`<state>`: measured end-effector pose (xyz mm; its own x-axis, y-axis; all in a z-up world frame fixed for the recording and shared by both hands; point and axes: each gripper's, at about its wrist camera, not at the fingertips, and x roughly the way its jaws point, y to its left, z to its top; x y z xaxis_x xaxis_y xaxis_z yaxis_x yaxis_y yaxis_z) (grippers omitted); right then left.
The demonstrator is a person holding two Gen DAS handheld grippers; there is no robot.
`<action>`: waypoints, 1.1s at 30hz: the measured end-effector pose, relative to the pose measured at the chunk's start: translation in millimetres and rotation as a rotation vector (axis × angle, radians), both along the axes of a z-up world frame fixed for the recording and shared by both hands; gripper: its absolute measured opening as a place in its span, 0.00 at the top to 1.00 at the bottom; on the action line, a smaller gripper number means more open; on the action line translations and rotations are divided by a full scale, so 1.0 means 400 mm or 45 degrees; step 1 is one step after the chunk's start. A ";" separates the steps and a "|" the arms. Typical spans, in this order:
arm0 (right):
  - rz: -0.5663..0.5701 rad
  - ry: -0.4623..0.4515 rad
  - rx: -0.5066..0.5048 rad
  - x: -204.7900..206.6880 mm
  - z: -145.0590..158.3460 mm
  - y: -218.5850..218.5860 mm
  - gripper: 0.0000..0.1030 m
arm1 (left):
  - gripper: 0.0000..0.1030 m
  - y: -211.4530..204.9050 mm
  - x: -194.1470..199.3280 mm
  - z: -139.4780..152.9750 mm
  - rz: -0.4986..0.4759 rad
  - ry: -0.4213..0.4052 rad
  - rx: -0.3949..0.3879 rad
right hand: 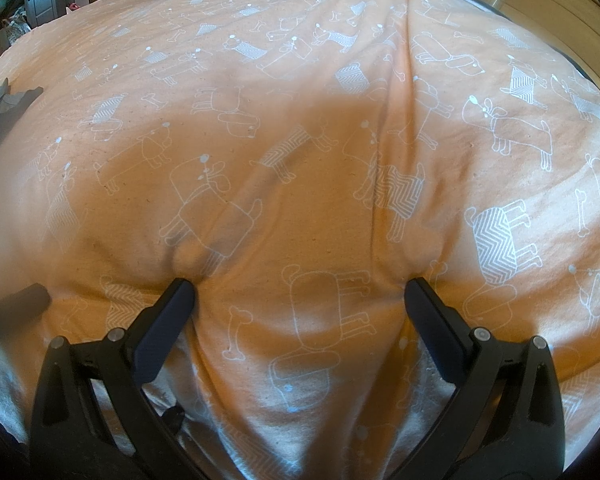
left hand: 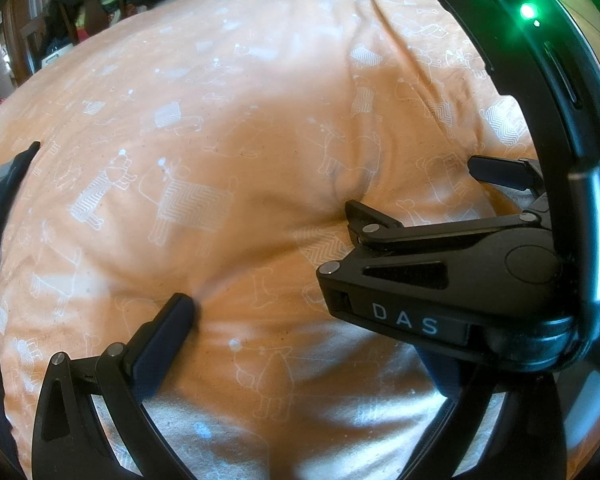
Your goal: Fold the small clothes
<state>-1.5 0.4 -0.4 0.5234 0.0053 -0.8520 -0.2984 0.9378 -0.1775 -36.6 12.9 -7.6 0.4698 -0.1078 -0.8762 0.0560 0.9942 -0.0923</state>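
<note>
A: Where's the garment?

B: The dark garment [left hand: 0, 216] lies at the left edge of the orange dog-print cover [left hand: 228, 128]. It's well apart from your fingers, and none of them touches it. Most of it is cut off by the frame, so I can't tell what kind it is.

A: Right side?

B: Your right gripper [right hand: 300, 292] has its fingers spread wide. Both tips are pressed into the cover's near part, and each sinks a dimple. There's only cover between them and nothing is pinched.

A: Left side?

B: On your left gripper [left hand: 296, 312] only one finger [left hand: 168, 332] shows. It stands far out to the side with its tip on the cover's near part. The other finger is hidden behind the right gripper, which crosses in front over the cover's right half. I can't tell whether the left one is spread or closed.

A: Anything else on the cover?

B: In the right wrist view a grey cloth [right hand: 14, 96] sits at the cover's far left edge, again well apart from the fingers. I can't tell whether it's the same garment. A pale layer [right hand: 280, 440] shows at the cover's near edge, under the fingers.
</note>
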 end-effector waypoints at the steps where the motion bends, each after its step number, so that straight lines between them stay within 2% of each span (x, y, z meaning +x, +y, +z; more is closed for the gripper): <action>1: 0.000 -0.001 -0.001 0.000 0.000 0.000 0.00 | 0.00 0.000 0.000 0.001 0.000 0.001 0.000; 33: -0.002 -0.007 0.006 -0.001 0.000 -0.003 0.00 | 0.00 0.002 -0.001 0.006 0.000 0.000 0.002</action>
